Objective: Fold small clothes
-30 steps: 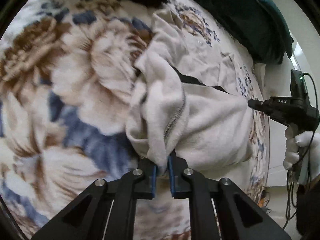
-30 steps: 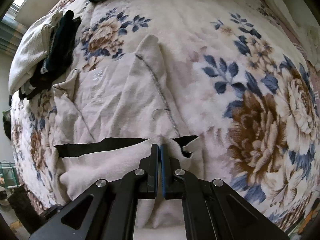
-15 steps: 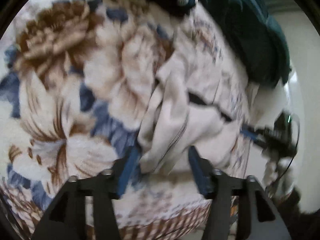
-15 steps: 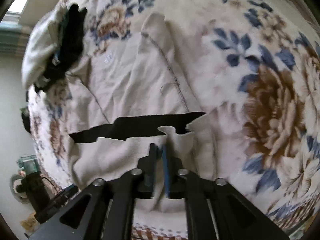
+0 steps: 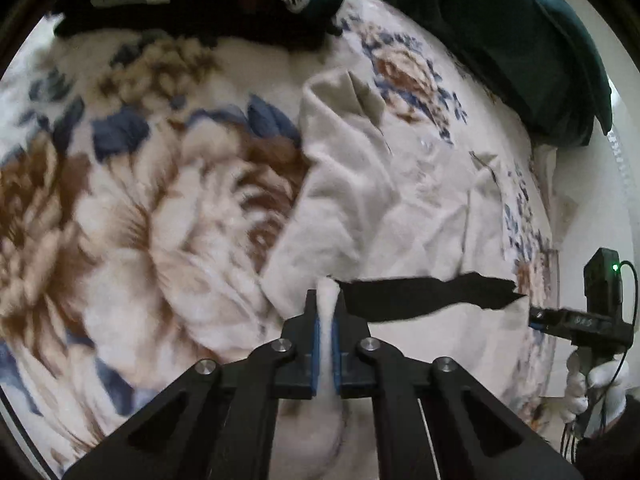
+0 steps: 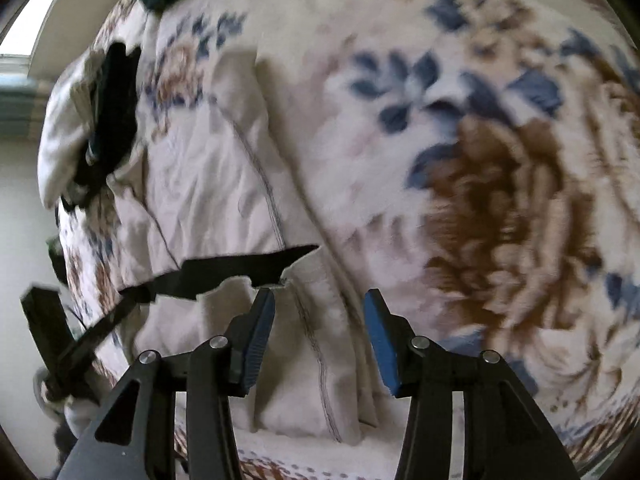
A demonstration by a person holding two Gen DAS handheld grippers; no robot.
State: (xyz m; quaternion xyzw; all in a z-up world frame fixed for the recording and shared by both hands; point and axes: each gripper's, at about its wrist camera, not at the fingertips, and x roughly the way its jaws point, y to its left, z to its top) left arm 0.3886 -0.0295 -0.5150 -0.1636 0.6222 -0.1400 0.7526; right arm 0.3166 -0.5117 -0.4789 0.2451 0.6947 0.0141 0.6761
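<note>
A cream garment (image 5: 384, 208) with grey stitching lies spread on a floral blanket (image 5: 132, 216); it also shows in the right wrist view (image 6: 208, 184). A dark opening (image 5: 424, 300) runs across its near end. My left gripper (image 5: 327, 316) is shut on a pinch of the cream fabric at the garment's near left corner. My right gripper (image 6: 318, 312) is open and empty, its jaws spread over the garment's near right edge. The right gripper also shows in the left wrist view (image 5: 536, 316), at the garment's right corner.
A pile of dark and white clothes (image 5: 208, 4) lies at the back left, also seen in the right wrist view (image 6: 96, 120). A dark teal blanket (image 5: 520, 40) lies at the back right. The bed edge is close in front (image 6: 320, 464).
My left gripper opened, moved along the garment and is now shut on its near left corner. My right gripper let go of the fabric and now stands open. The garment lies flatter.
</note>
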